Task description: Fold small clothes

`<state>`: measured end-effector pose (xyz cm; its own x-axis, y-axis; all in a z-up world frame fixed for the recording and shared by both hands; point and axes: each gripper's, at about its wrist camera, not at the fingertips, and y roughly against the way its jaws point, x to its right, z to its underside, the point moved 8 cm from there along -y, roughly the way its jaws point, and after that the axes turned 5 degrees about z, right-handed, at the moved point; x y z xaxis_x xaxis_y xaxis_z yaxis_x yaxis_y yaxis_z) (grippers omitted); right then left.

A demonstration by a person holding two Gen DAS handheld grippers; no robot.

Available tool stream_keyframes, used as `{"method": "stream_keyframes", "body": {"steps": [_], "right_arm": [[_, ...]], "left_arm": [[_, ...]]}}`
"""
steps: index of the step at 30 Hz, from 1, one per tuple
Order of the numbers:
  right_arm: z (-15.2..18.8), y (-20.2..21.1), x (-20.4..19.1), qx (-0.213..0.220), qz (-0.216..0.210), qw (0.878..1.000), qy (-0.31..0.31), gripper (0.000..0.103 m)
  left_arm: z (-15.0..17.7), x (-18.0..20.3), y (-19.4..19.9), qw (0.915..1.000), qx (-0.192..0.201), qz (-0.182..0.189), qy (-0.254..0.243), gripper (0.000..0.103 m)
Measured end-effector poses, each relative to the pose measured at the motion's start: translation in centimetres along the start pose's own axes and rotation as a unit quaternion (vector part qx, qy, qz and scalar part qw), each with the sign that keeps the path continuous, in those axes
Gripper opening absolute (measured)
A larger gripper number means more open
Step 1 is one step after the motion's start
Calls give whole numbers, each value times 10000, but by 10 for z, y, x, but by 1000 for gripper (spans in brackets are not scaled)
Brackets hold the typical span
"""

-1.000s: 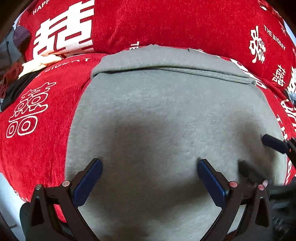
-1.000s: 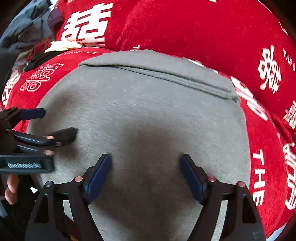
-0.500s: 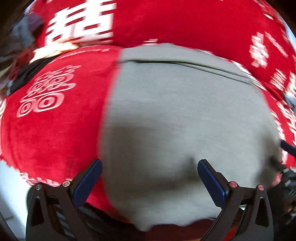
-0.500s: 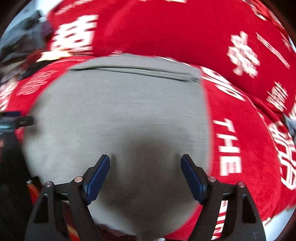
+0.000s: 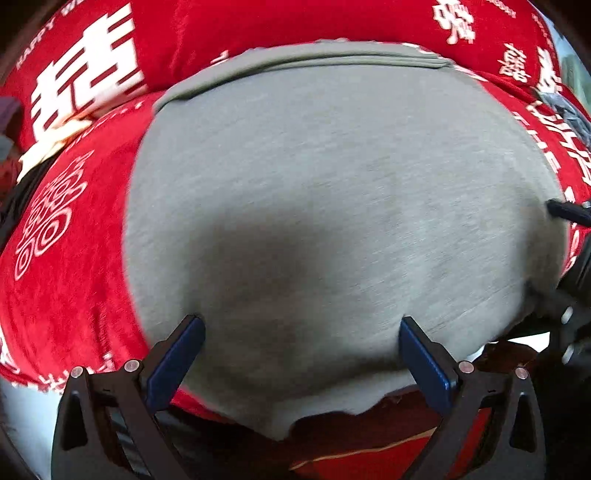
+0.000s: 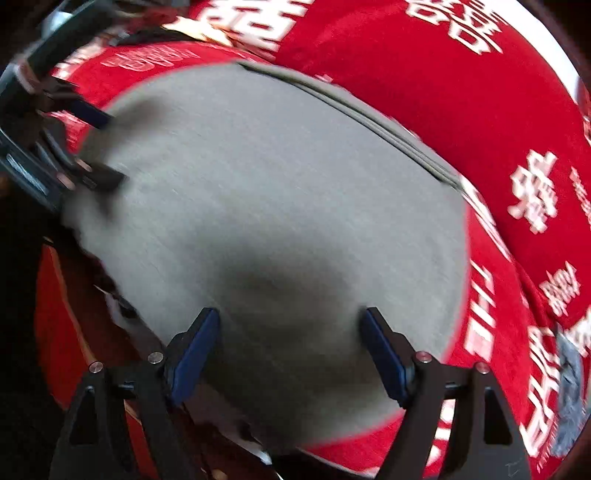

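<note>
A folded grey garment (image 5: 332, 192) lies flat on a red blanket (image 5: 66, 258) printed with white characters. It also shows in the right wrist view (image 6: 266, 206), with its folded edge at the far side. My left gripper (image 5: 301, 354) is open and empty just over the garment's near edge. My right gripper (image 6: 290, 347) is open and empty over the garment's near part. The left gripper's fingers (image 6: 92, 177) show at the garment's left edge in the right wrist view. A right gripper fingertip (image 5: 565, 210) shows at its right edge in the left wrist view.
A red cushion (image 5: 295, 26) with white characters rises behind the garment. A heap of other clothes (image 5: 11, 147) lies at the far left. A small grey-blue cloth (image 6: 570, 398) lies on the blanket at the right. The blanket's near edge drops off below the grippers.
Both grippers have pulled back toward the garment's near edge and swung sideways. The right wrist view is now tilted. Both stayed open and the garment has not moved.
</note>
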<state>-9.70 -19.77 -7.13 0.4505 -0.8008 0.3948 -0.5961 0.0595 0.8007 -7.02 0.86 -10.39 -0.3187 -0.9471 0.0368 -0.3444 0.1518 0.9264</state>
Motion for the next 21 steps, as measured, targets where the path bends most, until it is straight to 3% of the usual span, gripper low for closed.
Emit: {"method": "stream_keyframes", "body": {"steps": [4, 10, 12, 15, 17, 21], "right_arm": [[7, 6, 37, -73, -61, 9973, -734, 82], [-47, 0, 60, 193, -456, 9829, -1776, 82], [-72, -10, 50, 272, -566, 9800, -1888, 82], [-88, -40, 32, 99, -616, 9829, -1733, 82], [-87, -42, 28, 242, -533, 9847, -1640, 83], [-72, -38, 43, 233, -573, 9844, -1645, 83]], "left_arm": [[3, -27, 7, 9989, -7, 92, 457, 103], [-48, -15, 22, 9974, 472, 27, 545, 103], [-68, -10, 17, 9961, 574, 69, 671, 103], [-80, -17, -6, 9952, 377, -126, 890, 103], [-82, -28, -14, 9935, 418, 41, 1054, 103], [-77, -47, -8, 9935, 369, -146, 1065, 103]]}}
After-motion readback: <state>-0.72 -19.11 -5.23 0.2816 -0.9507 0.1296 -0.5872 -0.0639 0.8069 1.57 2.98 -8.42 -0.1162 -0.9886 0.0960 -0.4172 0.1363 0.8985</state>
